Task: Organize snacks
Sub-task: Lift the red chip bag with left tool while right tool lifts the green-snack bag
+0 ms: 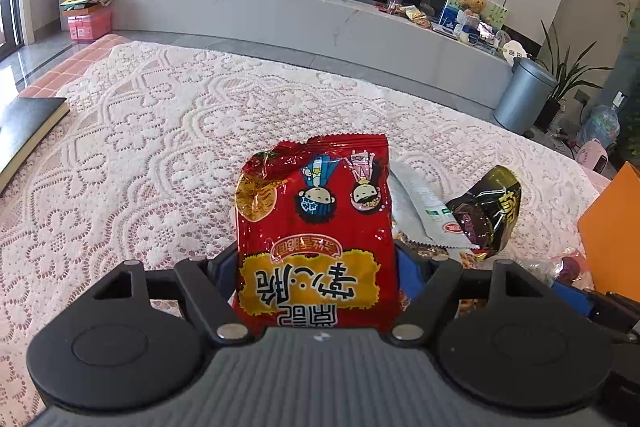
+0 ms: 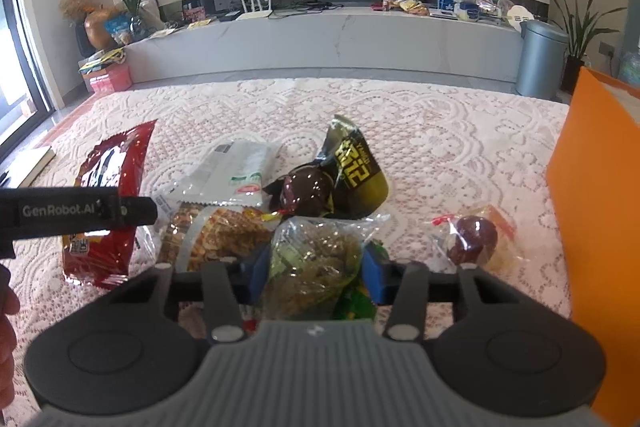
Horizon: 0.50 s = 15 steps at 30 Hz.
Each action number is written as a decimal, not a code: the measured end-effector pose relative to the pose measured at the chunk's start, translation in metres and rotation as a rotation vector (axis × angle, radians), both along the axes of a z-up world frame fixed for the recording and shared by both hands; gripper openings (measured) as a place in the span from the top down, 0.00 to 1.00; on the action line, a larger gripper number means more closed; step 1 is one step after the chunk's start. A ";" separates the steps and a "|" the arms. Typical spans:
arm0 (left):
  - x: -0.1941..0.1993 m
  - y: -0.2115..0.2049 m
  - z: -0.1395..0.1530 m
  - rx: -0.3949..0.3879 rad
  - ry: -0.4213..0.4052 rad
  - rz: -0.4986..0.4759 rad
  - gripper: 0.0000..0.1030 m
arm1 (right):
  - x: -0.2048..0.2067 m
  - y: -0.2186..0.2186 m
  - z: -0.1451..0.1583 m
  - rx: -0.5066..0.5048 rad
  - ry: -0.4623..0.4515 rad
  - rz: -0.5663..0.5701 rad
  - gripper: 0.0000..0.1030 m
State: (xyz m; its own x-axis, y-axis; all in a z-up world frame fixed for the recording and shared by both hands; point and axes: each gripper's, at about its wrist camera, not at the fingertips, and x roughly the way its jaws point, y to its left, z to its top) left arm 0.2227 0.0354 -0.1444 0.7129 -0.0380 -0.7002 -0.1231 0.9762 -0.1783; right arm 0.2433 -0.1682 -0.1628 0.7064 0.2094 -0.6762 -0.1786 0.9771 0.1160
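A red snack packet (image 1: 316,227) with cartoon figures stands upright between the blue pads of my left gripper (image 1: 318,267), which is shut on its lower half. From the right wrist view the same red packet (image 2: 108,187) shows at the left, behind the left gripper's black finger (image 2: 80,211). My right gripper (image 2: 316,275) is shut on a clear bag of green-brown snack (image 2: 312,259), its blue pads pressing both sides. Beyond it lie a peanut bag (image 2: 216,231), a white sachet (image 2: 232,171) and a black-and-yellow packet (image 2: 352,175).
A tall orange container (image 2: 592,227) stands at the right edge of the lace tablecloth (image 2: 440,147). A clear wrapper with dark red sweets (image 2: 476,235) lies beside it. A dark book (image 1: 28,131) rests at the far left. A hand (image 2: 6,327) shows at the left border.
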 end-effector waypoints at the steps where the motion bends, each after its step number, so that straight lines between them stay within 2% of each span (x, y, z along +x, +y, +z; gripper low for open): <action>1: -0.001 0.000 0.002 0.003 -0.005 -0.001 0.16 | -0.002 -0.001 0.002 0.002 -0.010 -0.003 0.57; 10: -0.017 -0.001 0.026 0.005 -0.036 -0.027 0.16 | -0.027 -0.009 0.029 0.006 -0.064 0.004 0.58; 15: -0.029 -0.007 0.040 -0.049 -0.026 -0.053 0.16 | -0.043 -0.021 0.054 0.048 -0.070 -0.014 0.58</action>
